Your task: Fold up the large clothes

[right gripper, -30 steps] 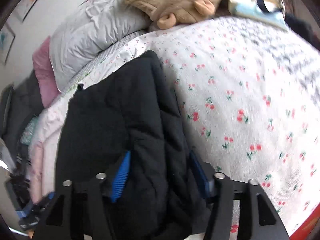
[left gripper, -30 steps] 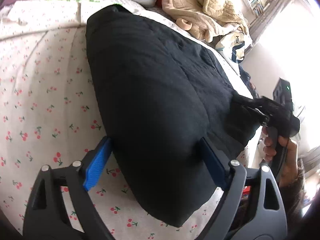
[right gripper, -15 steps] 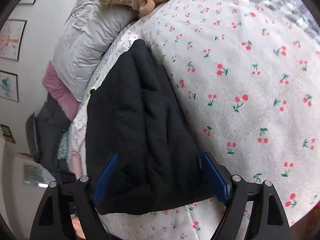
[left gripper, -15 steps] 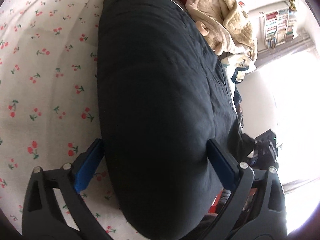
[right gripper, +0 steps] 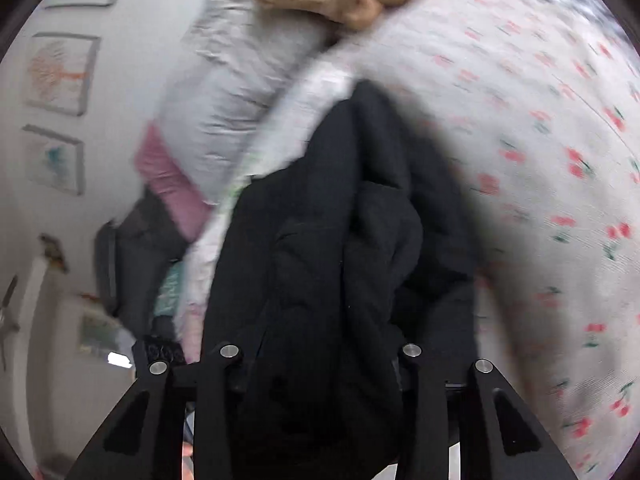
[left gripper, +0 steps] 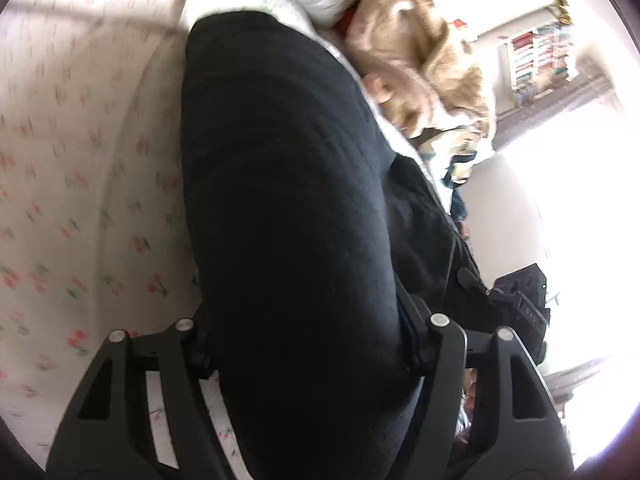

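I am grabbing the black coat [left gripper: 288, 200] on the bed [left gripper: 80, 200]. My left gripper [left gripper: 304, 344] and right gripper [right gripper: 320, 360] are both closing on its near end, with cloth bunched between the jaws. Next, I think, I lift and fold it toward the far pillow [right gripper: 224, 92].

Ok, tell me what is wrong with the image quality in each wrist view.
Left wrist view: the window side is blown out white, and the cherry-print sheet is smeared by motion blur; fisheye bending throughout. Right wrist view: heavier blur on the sheet and pillow; the black garment shows little detail.
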The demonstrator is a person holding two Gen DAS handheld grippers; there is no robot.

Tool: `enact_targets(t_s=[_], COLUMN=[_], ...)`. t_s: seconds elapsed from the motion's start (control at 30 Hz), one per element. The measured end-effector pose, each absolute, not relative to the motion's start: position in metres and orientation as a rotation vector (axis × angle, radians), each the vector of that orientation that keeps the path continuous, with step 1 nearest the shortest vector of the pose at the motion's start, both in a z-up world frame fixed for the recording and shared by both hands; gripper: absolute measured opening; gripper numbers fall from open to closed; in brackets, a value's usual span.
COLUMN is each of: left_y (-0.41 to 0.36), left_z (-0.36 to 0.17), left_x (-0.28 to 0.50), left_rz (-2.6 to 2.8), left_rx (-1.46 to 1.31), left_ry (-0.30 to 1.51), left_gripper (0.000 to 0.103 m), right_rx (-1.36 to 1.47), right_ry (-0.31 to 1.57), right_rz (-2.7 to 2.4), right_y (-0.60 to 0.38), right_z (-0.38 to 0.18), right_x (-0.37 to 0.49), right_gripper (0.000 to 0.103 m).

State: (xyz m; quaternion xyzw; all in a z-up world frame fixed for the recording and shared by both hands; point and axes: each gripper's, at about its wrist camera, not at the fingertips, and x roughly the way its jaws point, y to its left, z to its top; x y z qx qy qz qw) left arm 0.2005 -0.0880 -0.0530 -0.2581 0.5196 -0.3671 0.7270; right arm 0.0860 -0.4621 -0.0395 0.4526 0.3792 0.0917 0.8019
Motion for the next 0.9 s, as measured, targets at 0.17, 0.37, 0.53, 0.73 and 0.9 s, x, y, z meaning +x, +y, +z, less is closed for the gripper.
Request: enact_targets(t_s=[0.17, 0.37, 0.53, 0.73, 0.9], left_y=[-0.05, -0.033, -0.017, -0.009, -0.02], left_z=[-0.048, -0.102, -0.092, -0.132, -0.126], left_x=[0.207, 0.213, 0.219, 0.23, 0.226], left_rz=[-0.84, -0.734, -0.728, -0.697, -0.648], left_rx=[-0.362, -0.34, -0.433, -0.633, -0.621], left_ry=[1.268, 1.367, 1.282, 1.363, 1.311], left_gripper=[0.079, 0.097, 0.097, 0.097, 0.077], right_rx=[0.844, 0.832, 0.954, 1.16, 1.162], right_ry=[1.001, 1.166, 1.065, 1.109, 1.037], right_rz=[0.209, 0.182, 0.148, 0.201, 0.221], right_y=[-0.424, -0.419, -0.444, -0.443, -0.433], right_z=[-0.041, -0.079, -0.079, -0.134, -0.143], right_x=[0.083, 0.097, 0.093, 0.112, 0.117], right_gripper=[0.062, 0.086, 0.088, 0.09, 0.07])
